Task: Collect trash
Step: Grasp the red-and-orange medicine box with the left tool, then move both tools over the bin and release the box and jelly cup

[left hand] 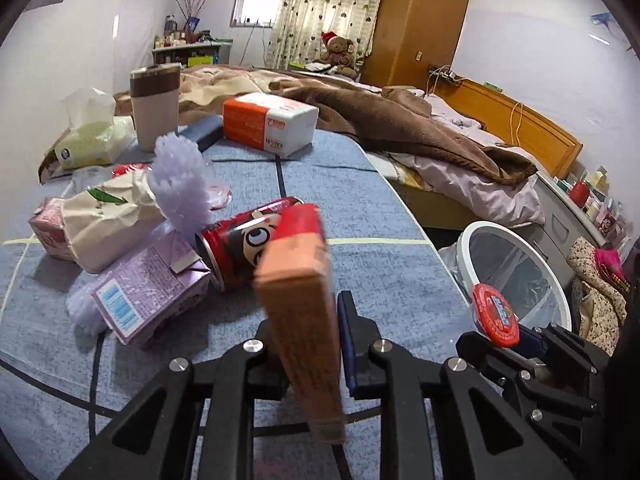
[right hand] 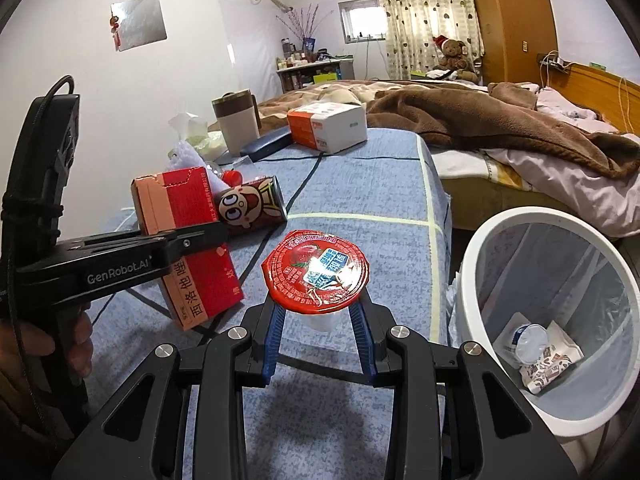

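Note:
My left gripper (left hand: 310, 344) is shut on a red and orange carton box (left hand: 298, 300), held upright above the blue table; the box also shows in the right wrist view (right hand: 192, 240). My right gripper (right hand: 320, 320) is shut on a small cup with a red foil lid (right hand: 316, 272), held above the table's right side; it also shows in the left wrist view (left hand: 494, 314). A white trash bin (right hand: 476, 280) with a clear liner stands right of the table, with wrappers inside. A red drink can (left hand: 240, 240) lies on the table.
On the table (left hand: 360, 208) lie a purple carton (left hand: 148, 284), a paper bag (left hand: 104, 220), a purple brush (left hand: 180, 176), tissue packs (left hand: 268, 122), a tall cup (left hand: 154, 104) and a dark case (left hand: 204, 130). A bed (left hand: 420, 128) with a brown blanket lies beyond.

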Demonstrator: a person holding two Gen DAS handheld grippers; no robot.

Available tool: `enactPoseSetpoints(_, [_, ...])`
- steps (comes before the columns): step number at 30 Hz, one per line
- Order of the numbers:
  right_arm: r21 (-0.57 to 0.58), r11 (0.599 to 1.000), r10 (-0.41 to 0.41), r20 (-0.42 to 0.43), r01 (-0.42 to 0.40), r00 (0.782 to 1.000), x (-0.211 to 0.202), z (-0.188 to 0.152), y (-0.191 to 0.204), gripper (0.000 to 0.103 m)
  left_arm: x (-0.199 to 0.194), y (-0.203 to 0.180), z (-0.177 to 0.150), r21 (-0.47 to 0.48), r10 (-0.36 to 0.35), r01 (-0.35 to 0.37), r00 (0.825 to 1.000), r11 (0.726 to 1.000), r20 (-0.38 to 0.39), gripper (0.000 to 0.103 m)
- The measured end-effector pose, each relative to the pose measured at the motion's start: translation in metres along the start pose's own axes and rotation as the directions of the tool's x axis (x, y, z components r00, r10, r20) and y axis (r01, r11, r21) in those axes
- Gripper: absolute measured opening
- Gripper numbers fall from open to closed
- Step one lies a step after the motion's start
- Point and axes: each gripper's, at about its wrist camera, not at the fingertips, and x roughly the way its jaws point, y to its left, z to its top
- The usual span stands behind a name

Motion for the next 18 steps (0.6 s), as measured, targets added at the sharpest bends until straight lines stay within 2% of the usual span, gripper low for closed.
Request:
enactPoseSetpoints(6, [0.01, 1.0, -0.004, 0.017, 0.004, 1.0, -0.006, 0.001, 0.0, 0.033, -0.015, -0.012, 0.001, 0.05, 0.013, -0.015, 0.999, 0.999, 0.039, 0.018])
enactPoseSetpoints(18, [0.041, 0.998, -0.044, 0.079, 0.041, 0.996, -0.035, 0.005, -0.013, 0.033, -0.038, -0.042, 0.01, 0.106, -0.038, 0.029, 0.996, 0.994, 0.086, 0.018])
